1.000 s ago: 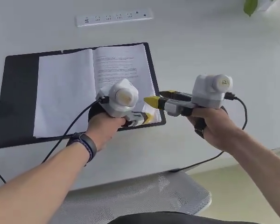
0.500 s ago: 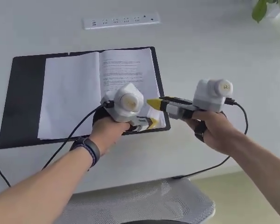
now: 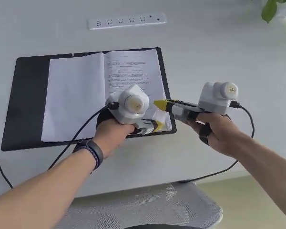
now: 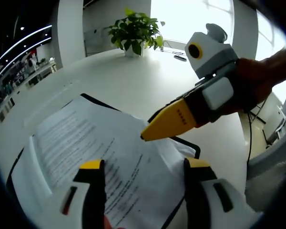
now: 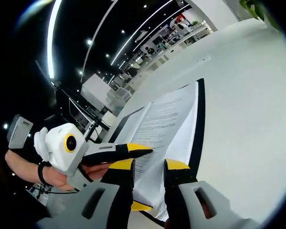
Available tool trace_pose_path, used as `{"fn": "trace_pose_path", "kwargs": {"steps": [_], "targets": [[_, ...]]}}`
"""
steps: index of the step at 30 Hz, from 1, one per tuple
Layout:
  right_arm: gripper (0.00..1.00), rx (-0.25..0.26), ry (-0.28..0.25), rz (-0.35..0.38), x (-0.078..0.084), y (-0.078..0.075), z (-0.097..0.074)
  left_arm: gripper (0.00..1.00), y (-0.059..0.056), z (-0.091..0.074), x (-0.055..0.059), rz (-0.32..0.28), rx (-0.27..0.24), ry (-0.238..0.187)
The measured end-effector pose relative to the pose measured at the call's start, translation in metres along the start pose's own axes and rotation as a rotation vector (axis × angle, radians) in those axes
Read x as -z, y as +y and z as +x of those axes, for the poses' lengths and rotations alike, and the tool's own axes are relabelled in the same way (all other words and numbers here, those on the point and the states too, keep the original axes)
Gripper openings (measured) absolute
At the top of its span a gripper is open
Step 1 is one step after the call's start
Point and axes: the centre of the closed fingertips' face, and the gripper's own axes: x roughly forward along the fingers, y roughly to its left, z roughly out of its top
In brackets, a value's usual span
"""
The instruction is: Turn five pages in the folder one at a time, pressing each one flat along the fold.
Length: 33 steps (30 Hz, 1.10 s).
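Observation:
A black folder point(image 3: 26, 105) lies open on the white table, with a blank page point(image 3: 74, 100) on the left and a printed page point(image 3: 131, 71) on the right. My left gripper point(image 3: 152, 124) is at the printed page's lower right corner. It stands open point(image 4: 144, 164), jaws wide apart over the sheet point(image 4: 109, 157). My right gripper point(image 3: 158, 103) points in from the right, just above that corner, where the sheet's edge curls up. Its jaws point(image 5: 148, 164) are a narrow gap apart with nothing held. One of the left gripper's fingers point(image 5: 119, 151) crosses in front of it.
A white power strip point(image 3: 127, 20) lies behind the folder. A potted plant point(image 3: 271, 8) stands at the far right. Cables point(image 3: 71, 133) trail from both grippers over the table's near edge. A grey mesh chair point(image 3: 152, 205) sits below that edge.
The head camera has shifted a little. Both grippers stay by the printed page's lower right corner, much as before.

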Motion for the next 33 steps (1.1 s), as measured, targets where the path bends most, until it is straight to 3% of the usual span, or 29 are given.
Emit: {"fn": "trace_pose_path", "kwargs": {"steps": [8, 17, 33], "targets": [[0.04, 0.003, 0.009, 0.031, 0.007, 0.002, -0.003, 0.72, -0.005, -0.005, -0.003, -0.025, 0.033, 0.000], [0.01, 0.025, -0.006, 0.047, 0.009, 0.002, -0.005, 0.75, -0.004, -0.015, -0.008, -0.018, 0.037, -0.013], [0.00, 0.035, -0.011, 0.030, 0.001, 0.010, -0.003, 0.78, 0.013, -0.036, -0.013, -0.046, 0.007, -0.046]]}}
